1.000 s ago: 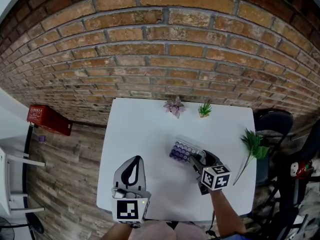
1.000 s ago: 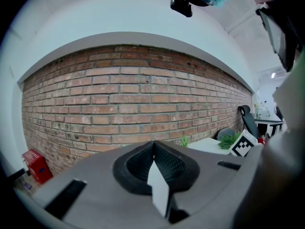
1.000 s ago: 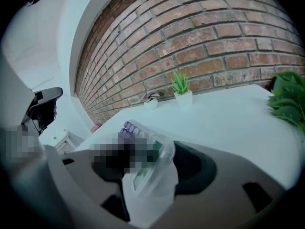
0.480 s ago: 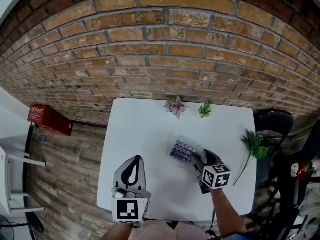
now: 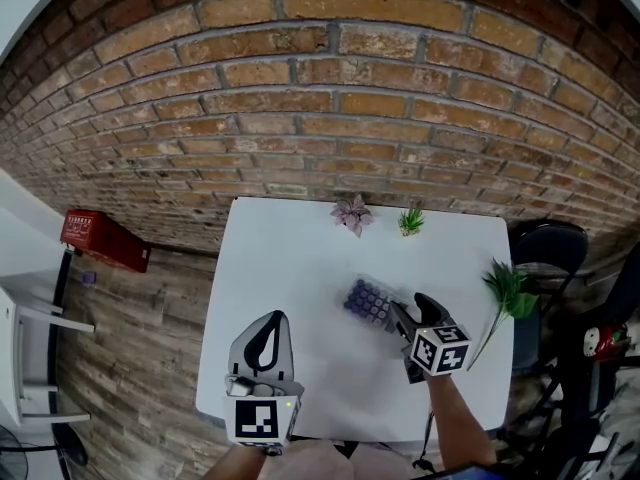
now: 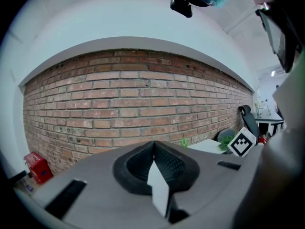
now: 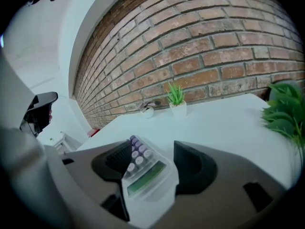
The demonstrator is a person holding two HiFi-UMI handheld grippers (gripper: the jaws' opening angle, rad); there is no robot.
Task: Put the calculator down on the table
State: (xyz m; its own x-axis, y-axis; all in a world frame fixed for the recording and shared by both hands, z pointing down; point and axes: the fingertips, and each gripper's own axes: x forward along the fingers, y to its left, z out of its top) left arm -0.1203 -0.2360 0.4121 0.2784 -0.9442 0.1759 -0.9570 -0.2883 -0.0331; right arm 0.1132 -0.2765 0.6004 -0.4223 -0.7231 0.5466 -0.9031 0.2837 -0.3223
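The calculator (image 5: 368, 302), white with purple keys, lies tilted between the jaws of my right gripper (image 5: 398, 314), low over the right half of the white table (image 5: 290, 268). In the right gripper view the calculator (image 7: 145, 171) fills the gap of the right gripper (image 7: 151, 168), display end nearest the camera, both jaws against its sides. I cannot tell whether it touches the tabletop. My left gripper (image 5: 264, 330) rests near the table's front left, jaws together and empty. In its own view the left gripper (image 6: 155, 168) points at the brick wall.
A purple succulent (image 5: 350, 211) and a small green plant (image 5: 410, 220) stand at the table's far edge. A leafy plant (image 5: 508, 286) hangs over the right edge beside a black chair (image 5: 548, 243). A red box (image 5: 103, 240) lies on the floor at left.
My right gripper has shifted slightly to the right with the calculator in it. The left gripper has not moved.
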